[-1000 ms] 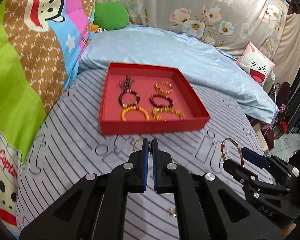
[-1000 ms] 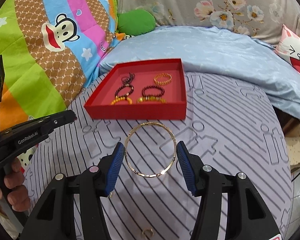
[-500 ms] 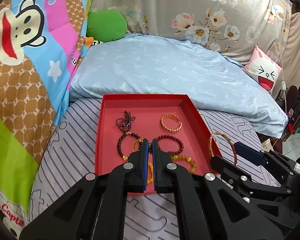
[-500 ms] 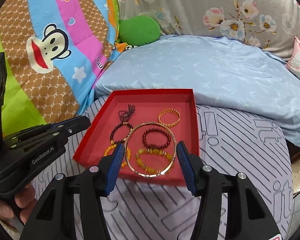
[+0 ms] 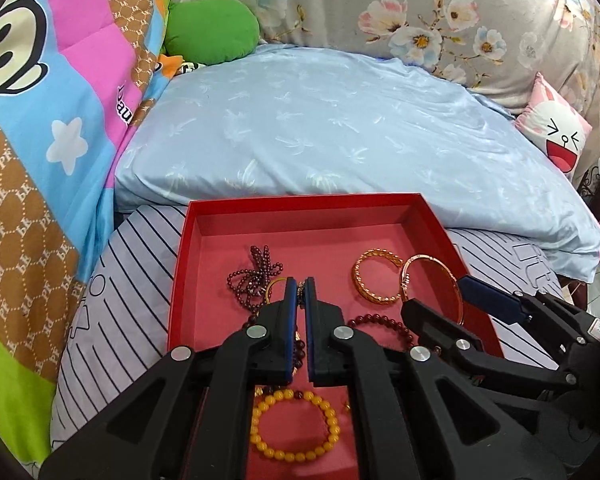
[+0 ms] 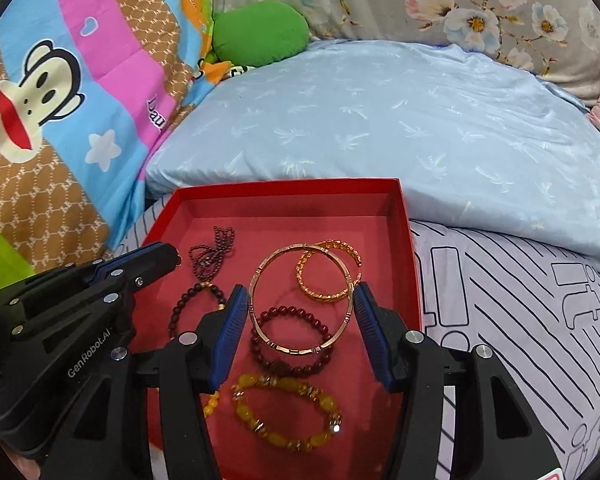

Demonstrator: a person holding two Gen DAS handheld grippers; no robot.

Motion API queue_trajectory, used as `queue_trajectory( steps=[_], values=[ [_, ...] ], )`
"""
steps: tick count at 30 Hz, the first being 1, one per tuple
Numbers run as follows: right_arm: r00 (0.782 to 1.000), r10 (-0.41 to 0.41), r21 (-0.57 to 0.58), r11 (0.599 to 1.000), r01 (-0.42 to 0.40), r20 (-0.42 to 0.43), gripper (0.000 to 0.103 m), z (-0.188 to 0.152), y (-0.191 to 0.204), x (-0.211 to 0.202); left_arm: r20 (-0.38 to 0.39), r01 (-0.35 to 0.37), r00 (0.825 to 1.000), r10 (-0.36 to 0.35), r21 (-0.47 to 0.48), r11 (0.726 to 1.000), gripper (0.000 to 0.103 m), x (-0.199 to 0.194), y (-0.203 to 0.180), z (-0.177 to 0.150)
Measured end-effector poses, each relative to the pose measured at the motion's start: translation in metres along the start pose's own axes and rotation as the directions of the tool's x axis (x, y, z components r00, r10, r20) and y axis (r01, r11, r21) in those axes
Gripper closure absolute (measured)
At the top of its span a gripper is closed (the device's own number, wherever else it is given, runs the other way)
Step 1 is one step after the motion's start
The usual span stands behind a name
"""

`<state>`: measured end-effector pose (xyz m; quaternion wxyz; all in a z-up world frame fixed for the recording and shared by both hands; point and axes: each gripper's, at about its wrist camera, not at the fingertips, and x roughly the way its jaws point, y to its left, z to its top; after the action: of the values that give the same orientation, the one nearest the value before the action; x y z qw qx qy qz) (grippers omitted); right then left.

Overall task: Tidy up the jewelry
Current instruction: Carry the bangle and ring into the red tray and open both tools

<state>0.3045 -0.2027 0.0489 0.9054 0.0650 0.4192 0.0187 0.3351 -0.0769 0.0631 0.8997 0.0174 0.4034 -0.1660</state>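
In the left wrist view, the left gripper (image 5: 299, 285) is nearly closed on a thin gold ring (image 5: 275, 289) above the red tray (image 5: 436, 222), the dark bead strand (image 5: 254, 274) at ten o'clock. In the right wrist view, the right gripper (image 6: 300, 306) clamps the rose-gold bangle (image 6: 301, 299) flat across its width, over the tray's right half, the gold bracelet (image 6: 327, 276) at one o'clock.

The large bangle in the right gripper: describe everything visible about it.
The large bangle is a thin, rigid, rose-gold metal hoop with small notched segments along its band. The right gripper holds it across its width, one blue pad at each side. It hangs over the red tray, above a dark red bead bracelet and a gold link bracelet. Whether it touches them is unclear.
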Motion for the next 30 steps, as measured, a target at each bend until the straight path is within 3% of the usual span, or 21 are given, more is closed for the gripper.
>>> queue_trajectory(
  steps=[10,23,28,30],
  values=[
    [0.999,-0.011,-0.005,1.000,0.011,-0.034,0.050,0.002,-0.003,0.027,-0.036,-0.020,0.999,0.019,-0.007,1.000,0.099,0.031,0.006,0.002],
    [0.999,-0.024,0.002,1.000,0.024,-0.042,0.049,0.002,-0.005,0.030,-0.052,-0.036,0.998,0.036,0.002,0.999,0.099,0.038,0.002,-0.001],
    [0.999,-0.041,-0.001,0.999,0.041,-0.033,0.049,-0.001,-0.006,0.024,-0.052,-0.063,0.997,0.063,-0.002,0.998,0.086,0.035,0.001,-0.003],
    [0.999,-0.042,0.005,0.999,0.043,-0.030,0.049,-0.002,-0.008,0.020,-0.048,-0.078,0.996,0.078,-0.008,0.997,0.073,0.032,0.003,-0.004]
  ],
)
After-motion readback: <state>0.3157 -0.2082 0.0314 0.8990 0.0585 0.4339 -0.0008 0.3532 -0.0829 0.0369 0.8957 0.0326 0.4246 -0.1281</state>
